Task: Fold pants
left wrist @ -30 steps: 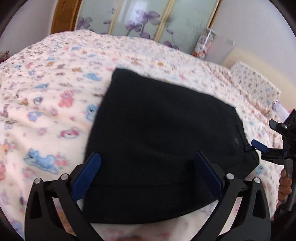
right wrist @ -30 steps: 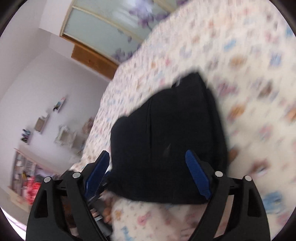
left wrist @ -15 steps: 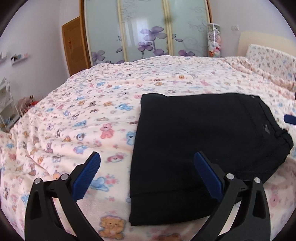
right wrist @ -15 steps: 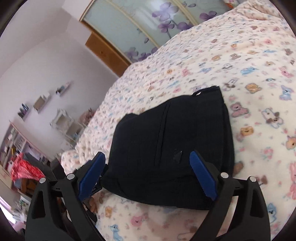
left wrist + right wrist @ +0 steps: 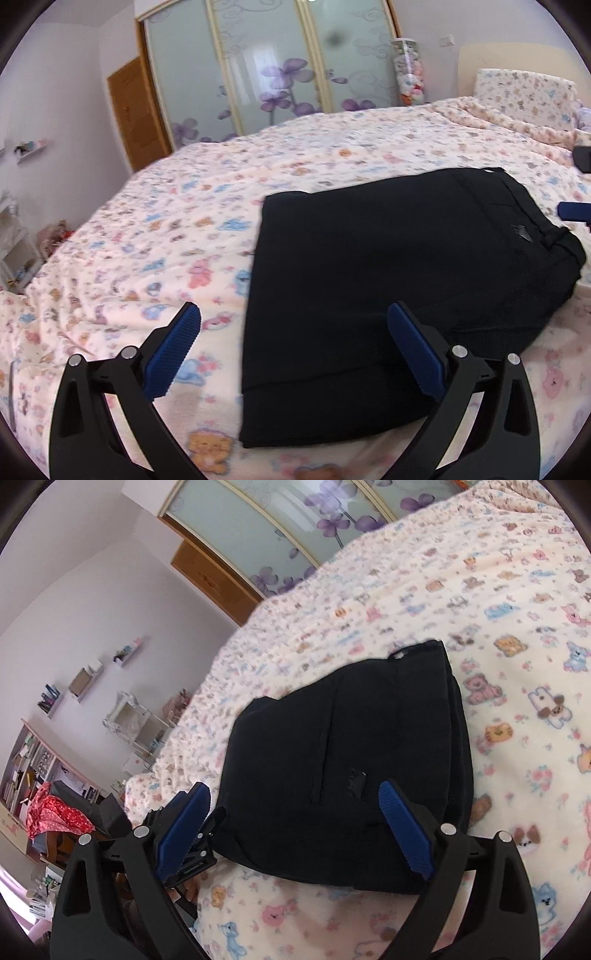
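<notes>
A: Count?
B: One pants [image 5: 399, 295] bundle, folded, on the bedspread [image 5: 166, 236]. Left gripper [image 5: 295, 349] and right gripper [image 5: 295, 827] both spread, empty.
A: Change?
B: Both pulled back; pants unmoved.

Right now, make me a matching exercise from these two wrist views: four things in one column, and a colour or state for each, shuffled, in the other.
Column one:
1. pants
2. left gripper
3. blanket
4. wardrobe doors

Column two:
A. frosted glass with purple flowers
B. black, folded into a compact stack
C. pale, printed with cartoon animals
D. open, holding nothing

Pairs: 1-B, 2-D, 3-C, 4-A
</notes>
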{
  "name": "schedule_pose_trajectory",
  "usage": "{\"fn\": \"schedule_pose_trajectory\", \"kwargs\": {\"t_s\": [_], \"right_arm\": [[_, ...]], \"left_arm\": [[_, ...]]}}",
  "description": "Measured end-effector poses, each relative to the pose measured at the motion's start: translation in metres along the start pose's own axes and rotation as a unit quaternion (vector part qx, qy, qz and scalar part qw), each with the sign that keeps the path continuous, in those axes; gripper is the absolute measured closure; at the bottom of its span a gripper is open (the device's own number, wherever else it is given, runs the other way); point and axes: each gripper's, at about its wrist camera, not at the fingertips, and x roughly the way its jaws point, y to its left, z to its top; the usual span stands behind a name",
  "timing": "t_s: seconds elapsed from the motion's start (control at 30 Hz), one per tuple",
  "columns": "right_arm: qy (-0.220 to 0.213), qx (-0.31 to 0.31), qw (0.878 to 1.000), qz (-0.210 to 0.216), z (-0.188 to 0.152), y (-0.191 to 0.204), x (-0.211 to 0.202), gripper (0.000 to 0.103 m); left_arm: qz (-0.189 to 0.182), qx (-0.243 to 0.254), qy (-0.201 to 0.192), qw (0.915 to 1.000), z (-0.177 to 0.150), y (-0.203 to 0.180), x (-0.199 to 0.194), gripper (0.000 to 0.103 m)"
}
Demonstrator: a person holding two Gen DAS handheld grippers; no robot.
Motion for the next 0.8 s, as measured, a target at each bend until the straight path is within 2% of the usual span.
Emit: {"fn": "schedule_pose_trajectory", "kwargs": {"t_s": [0.07,0.13,0.2,0.27,0.33,0.4,0.47,0.5,0.53,0.6,0.73,0.8], "right_arm": [[0.04,0.02,0.998,-0.035,-0.003,-0.012,0.015,0.005],[0.042,0.02,0.998,-0.035,-0.005,-0.018,0.021,0.005],[0.043,0.016,0.998,-0.038,-0.004,-0.015,0.02,0.005],[0.043,0.011,0.998,-0.041,-0.004,-0.013,0.019,0.005],[0.033,0.012,0.999,-0.031,-0.002,-0.011,0.013,0.005],[-0.011,0.021,1.0,-0.009,0.004,-0.011,-0.006,0.005],[-0.057,0.045,0.997,-0.001,0.009,-0.022,-0.026,0.005],[-0.063,0.057,0.996,0.002,0.011,-0.029,-0.029,0.005],[-0.06,0.075,0.995,0.006,0.013,-0.039,-0.03,0.005],[-0.041,0.103,0.994,0.007,0.017,-0.057,-0.022,0.005],[0.006,0.138,0.99,0.009,0.021,-0.081,0.005,0.005],[0.022,0.13,0.991,-0.011,0.024,-0.082,0.015,0.005]], "left_arm": [[-0.024,-0.014,0.039,0.9988,-0.004,0.002,0.016,0.002],[-0.073,-0.061,0.073,0.9928,-0.006,0.016,0.031,0.002],[-0.136,-0.137,0.101,0.9759,-0.01,0.04,0.045,0.002],[-0.154,-0.161,0.11,0.9685,-0.013,0.047,0.05,0.002],[-0.151,-0.162,0.107,0.9691,-0.011,0.048,0.047,0.002],[-0.144,-0.167,0.098,0.9704,-0.008,0.052,0.039,0.002],[-0.146,-0.192,0.062,0.9686,-0.006,0.064,0.026,0.002],[-0.146,-0.204,0.046,0.9669,-0.006,0.07,0.02,0.002],[-0.142,-0.224,0.027,0.9638,-0.005,0.079,0.013,0.002],[-0.137,-0.25,0.014,0.9584,-0.005,0.094,0.008,0.002],[-0.139,-0.302,0.03,0.9425,-0.009,0.116,0.013,0.002],[-0.142,-0.319,0.043,0.9361,-0.012,0.121,0.019,0.002]]}}
